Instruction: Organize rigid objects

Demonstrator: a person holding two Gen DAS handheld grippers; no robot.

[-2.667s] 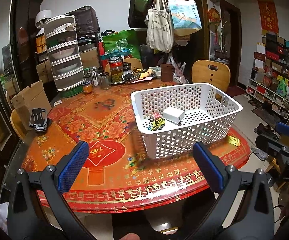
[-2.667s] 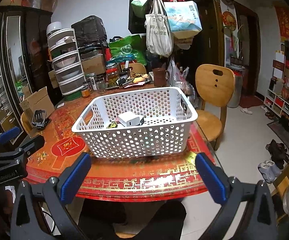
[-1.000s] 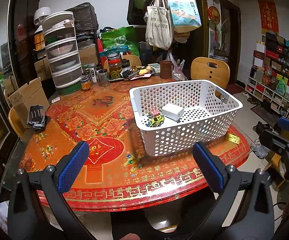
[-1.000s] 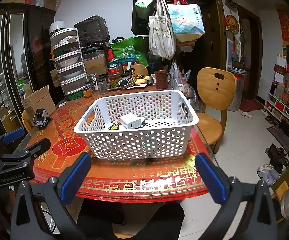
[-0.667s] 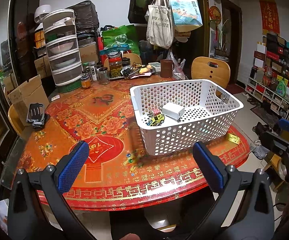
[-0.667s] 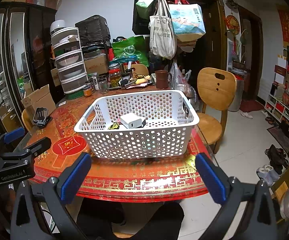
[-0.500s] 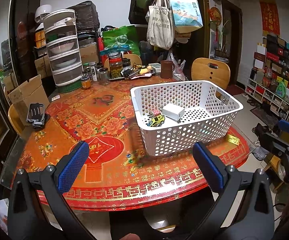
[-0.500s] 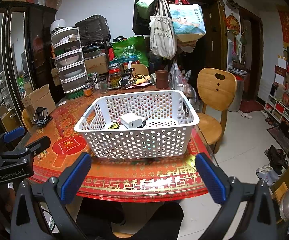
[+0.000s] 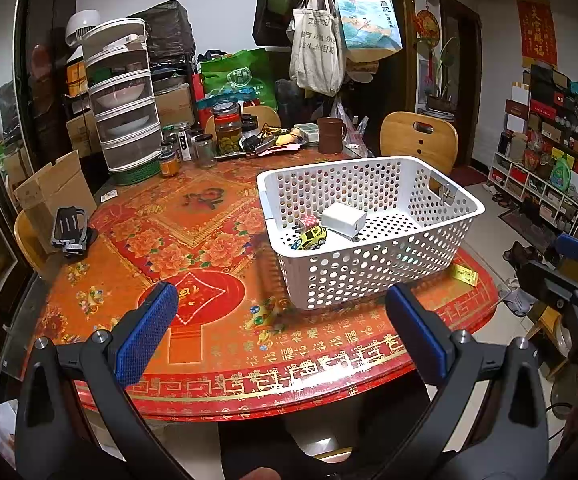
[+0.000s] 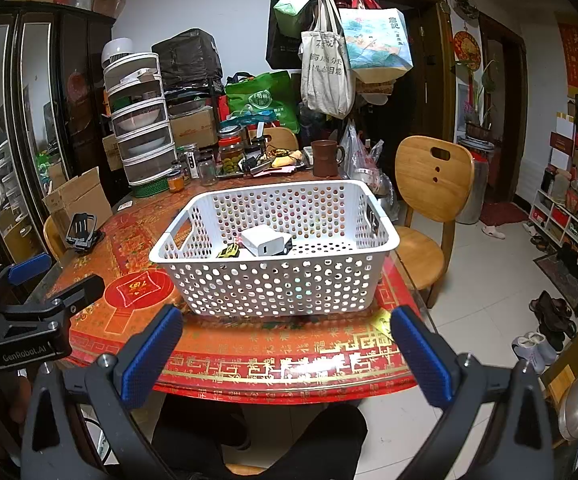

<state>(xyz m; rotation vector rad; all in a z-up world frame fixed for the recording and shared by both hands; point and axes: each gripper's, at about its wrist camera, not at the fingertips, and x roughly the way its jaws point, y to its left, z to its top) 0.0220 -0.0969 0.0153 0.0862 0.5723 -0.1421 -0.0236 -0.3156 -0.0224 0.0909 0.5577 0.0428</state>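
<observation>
Left wrist view: the left tongs [image 9: 277,332] gape wide and empty above the near edge of the round red desk [image 9: 217,304]. A white perforated basket [image 9: 373,264] stands on the desk, holding a yellow toy car [image 9: 311,237] and a white charger block [image 9: 343,219].

Right wrist view: the right tongs [image 10: 285,354] are also wide and empty, near the basket. Sorting seems largely done; a black clip-like object [image 10: 83,230] lies well apart at the desk's left edge, perhaps left to collect.

"GenRobot.AI" is printed on the left gripper [image 10: 33,280].
</observation>
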